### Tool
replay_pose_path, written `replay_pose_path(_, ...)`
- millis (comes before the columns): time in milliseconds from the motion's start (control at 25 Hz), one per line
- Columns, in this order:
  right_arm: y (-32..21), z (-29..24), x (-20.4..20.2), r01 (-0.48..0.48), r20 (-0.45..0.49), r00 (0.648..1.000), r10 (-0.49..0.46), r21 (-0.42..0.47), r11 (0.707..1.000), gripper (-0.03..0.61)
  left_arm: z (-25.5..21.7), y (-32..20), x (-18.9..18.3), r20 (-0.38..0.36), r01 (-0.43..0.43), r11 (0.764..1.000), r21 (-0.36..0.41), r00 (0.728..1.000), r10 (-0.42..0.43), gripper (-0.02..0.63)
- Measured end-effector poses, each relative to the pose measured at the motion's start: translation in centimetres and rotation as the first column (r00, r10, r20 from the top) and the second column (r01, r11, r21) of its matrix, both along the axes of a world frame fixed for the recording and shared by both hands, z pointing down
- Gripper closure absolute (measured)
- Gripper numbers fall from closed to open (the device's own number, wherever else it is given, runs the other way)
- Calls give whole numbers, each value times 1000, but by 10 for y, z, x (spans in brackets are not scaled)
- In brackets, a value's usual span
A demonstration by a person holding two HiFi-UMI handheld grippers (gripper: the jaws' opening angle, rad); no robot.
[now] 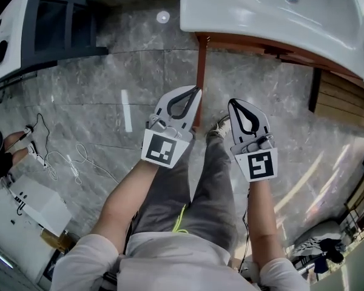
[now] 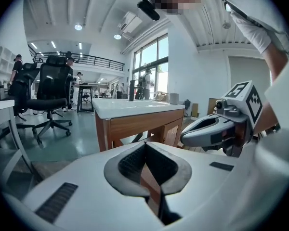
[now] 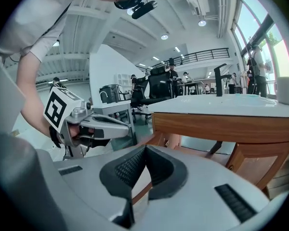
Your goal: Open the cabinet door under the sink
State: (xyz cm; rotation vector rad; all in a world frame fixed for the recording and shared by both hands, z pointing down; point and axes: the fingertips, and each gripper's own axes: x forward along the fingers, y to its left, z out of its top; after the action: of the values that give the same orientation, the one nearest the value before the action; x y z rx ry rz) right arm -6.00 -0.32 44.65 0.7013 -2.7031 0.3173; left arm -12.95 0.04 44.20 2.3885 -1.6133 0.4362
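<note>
A white sink (image 1: 327,35) sits on a wooden cabinet (image 1: 242,44) at the top right of the head view, with its wooden leg (image 1: 201,71) just beyond my left gripper (image 1: 198,90). My right gripper (image 1: 232,102) is held beside it, a little short of the cabinet. Both are shut with nothing between the fingers, and neither touches the cabinet. In the left gripper view the closed tips (image 2: 145,144) point at the cabinet front (image 2: 135,124), and the right gripper (image 2: 185,138) shows at the right. The right gripper view has its closed tips (image 3: 145,147) below the wooden front (image 3: 221,126).
A dark desk and chair frame (image 1: 54,23) stand at the far left. Cables (image 1: 67,162) and a white box (image 1: 30,202) lie on the grey stone floor to my left. An office chair (image 2: 50,90) and several people are farther off in the room.
</note>
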Motion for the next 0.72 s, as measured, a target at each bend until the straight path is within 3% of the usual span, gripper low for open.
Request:
replay_pose_path(480,-21,-94,28,-130,16,991,129,41,991,547,-73,-20,22,-37,-26,1000,-7,999,26,598)
replay_pose_path(720,-28,-147,50,-187,32,982,186,61,980,548,-137,-31,46,-69,-69,996,59,995,73,598)
